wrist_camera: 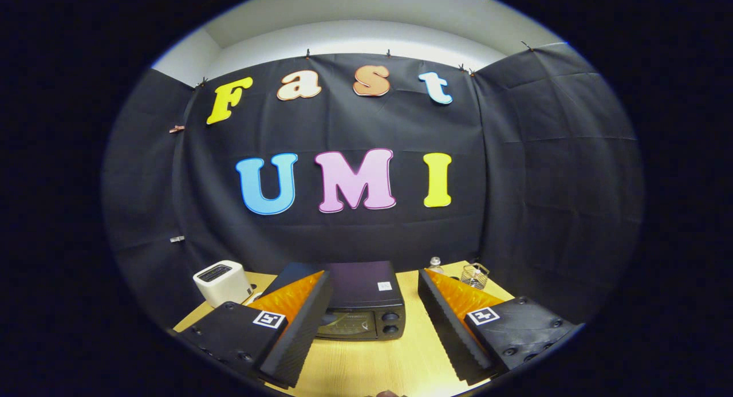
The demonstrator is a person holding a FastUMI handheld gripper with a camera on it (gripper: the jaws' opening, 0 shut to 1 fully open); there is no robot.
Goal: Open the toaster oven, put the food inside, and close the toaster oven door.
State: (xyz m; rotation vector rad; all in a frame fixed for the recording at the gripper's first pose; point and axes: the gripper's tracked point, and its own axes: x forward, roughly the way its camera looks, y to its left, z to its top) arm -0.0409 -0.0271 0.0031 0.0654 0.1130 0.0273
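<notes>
Toaster oven (366, 305) door closed, on wooden table (412, 351) beyond spread-apart empty claw (375, 297); white toaster (222, 282) beside it

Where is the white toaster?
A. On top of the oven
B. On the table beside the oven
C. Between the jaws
B: the white toaster stands on the wooden table next to the black oven, while the gripper is open, holding nothing.
</notes>
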